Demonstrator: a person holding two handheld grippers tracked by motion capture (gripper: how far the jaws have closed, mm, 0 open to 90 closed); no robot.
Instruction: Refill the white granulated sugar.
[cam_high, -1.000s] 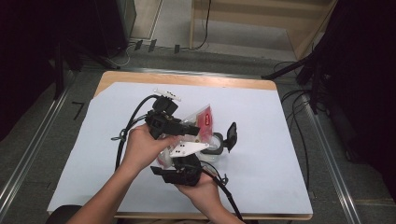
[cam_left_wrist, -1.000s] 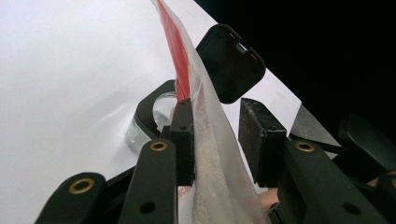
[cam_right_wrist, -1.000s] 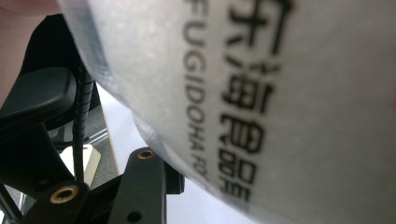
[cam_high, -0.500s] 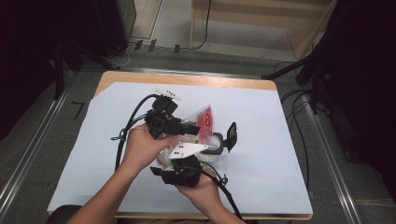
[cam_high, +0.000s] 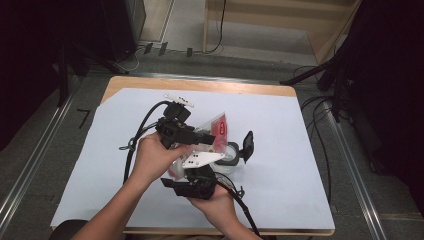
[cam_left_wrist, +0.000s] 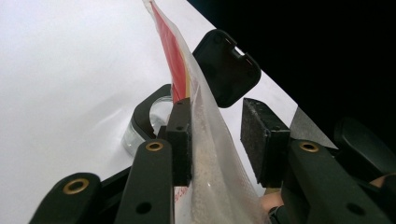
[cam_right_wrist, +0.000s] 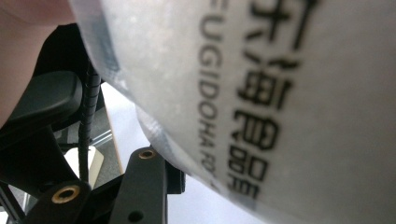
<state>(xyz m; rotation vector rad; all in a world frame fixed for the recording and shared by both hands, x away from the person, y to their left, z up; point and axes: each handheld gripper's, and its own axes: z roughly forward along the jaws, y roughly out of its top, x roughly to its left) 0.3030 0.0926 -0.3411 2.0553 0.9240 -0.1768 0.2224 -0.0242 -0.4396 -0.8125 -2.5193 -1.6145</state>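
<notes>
The clear pouch (cam_high: 216, 131) of pale powder, red-labelled at its top, is tilted over the open jar (cam_high: 227, 154) near the middle of the tabletop (cam_high: 300, 150). My left tongs (cam_left_wrist: 217, 135) have just been opening a little; the pouch runs between the pads, against one, clear of the other. The grip looks loosened, perhaps to shift it for pouring. My right tongs (cam_high: 196, 181) sit under the pouch; whether they pinch it I cannot tell. The right gripper view gives the pouch's printed lettering close up; the high view gives the jar's flipped-back lid (cam_high: 247, 145).

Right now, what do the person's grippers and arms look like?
Both grippers are black. The left gripper has two jaws with brass-ringed screw holes and rough dark pads, plus a white strip on top. The right gripper carries a pale three-cornered plate. A black cable trails from each. The forearms are bare, with no sleeves.
</notes>
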